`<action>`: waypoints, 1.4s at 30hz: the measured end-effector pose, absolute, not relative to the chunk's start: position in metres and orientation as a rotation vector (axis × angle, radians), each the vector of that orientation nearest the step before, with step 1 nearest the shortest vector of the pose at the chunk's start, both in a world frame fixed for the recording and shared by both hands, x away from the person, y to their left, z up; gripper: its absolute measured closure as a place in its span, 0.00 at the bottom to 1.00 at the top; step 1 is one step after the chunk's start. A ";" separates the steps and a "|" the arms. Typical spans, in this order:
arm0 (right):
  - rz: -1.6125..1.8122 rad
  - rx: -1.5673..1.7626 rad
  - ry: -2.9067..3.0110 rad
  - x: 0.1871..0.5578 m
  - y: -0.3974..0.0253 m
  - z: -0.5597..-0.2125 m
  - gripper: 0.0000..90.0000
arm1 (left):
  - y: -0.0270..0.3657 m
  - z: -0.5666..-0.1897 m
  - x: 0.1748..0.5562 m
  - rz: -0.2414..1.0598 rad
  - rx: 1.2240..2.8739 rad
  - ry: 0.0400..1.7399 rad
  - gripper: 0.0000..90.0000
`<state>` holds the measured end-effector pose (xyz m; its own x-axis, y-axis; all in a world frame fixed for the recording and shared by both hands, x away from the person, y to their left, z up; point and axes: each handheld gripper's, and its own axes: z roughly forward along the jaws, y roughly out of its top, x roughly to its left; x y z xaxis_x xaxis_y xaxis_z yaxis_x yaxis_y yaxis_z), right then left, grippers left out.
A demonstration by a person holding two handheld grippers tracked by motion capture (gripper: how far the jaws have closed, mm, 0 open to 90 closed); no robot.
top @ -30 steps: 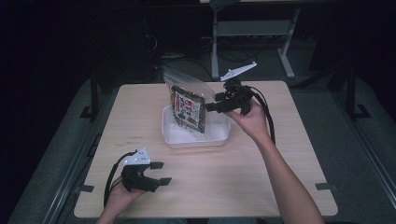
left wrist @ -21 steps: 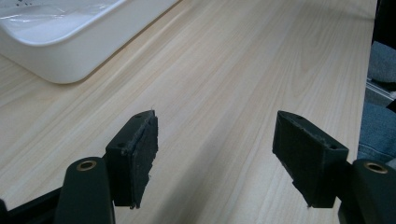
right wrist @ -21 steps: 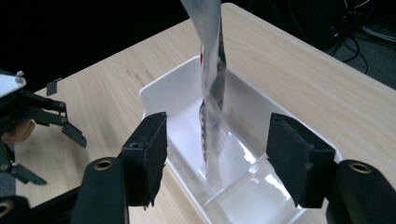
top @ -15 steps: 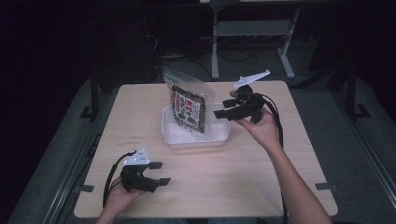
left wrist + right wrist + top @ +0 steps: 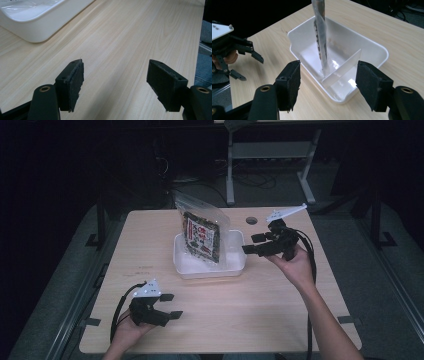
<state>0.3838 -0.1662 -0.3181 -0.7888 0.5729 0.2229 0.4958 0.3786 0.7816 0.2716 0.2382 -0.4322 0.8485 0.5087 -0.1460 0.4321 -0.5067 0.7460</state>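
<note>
A clear snack bag [image 5: 201,238] with a colourful label stands upright in a white tray [image 5: 235,268] at the table's middle. In the right gripper view the bag [image 5: 321,32] shows edge-on, its foot against the tray's divider [image 5: 342,71]. My right gripper [image 5: 255,244] hovers just right of the tray, open, with nothing between its pads [image 5: 290,83]. My left gripper [image 5: 171,305] rests low near the front left of the table, open and empty. Its view shows bare wood between the pads [image 5: 75,82] and a corner of the tray [image 5: 37,27].
The wooden table [image 5: 150,255] has a small round hole [image 5: 251,220] at the back. A metal stand [image 5: 270,150] is on the floor behind it. The left gripper [image 5: 239,56] appears beyond the tray in the right gripper view.
My right gripper has drawn back from the bag's top, moving right and toward the person. The bag stays standing in the tray. The left gripper has not moved.
</note>
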 end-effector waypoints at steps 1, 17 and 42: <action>1.386 0.991 2.546 0.383 -0.168 -0.319 0.38 | 0.238 -0.432 0.272 0.116 2.176 0.682 0.32; 1.417 1.034 2.553 0.364 -0.190 -0.339 0.39 | 0.239 -0.433 0.272 0.117 2.179 0.681 0.32; 1.425 1.135 2.559 0.332 -0.226 -0.376 0.38 | 0.238 -0.434 0.272 0.132 2.199 0.687 0.32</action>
<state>0.3325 -0.2262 -0.3765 -0.7388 0.5891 0.3272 0.5885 0.3275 0.7392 0.2720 0.2379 -0.4343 0.8465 0.5165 -0.1292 0.4318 -0.5241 0.7341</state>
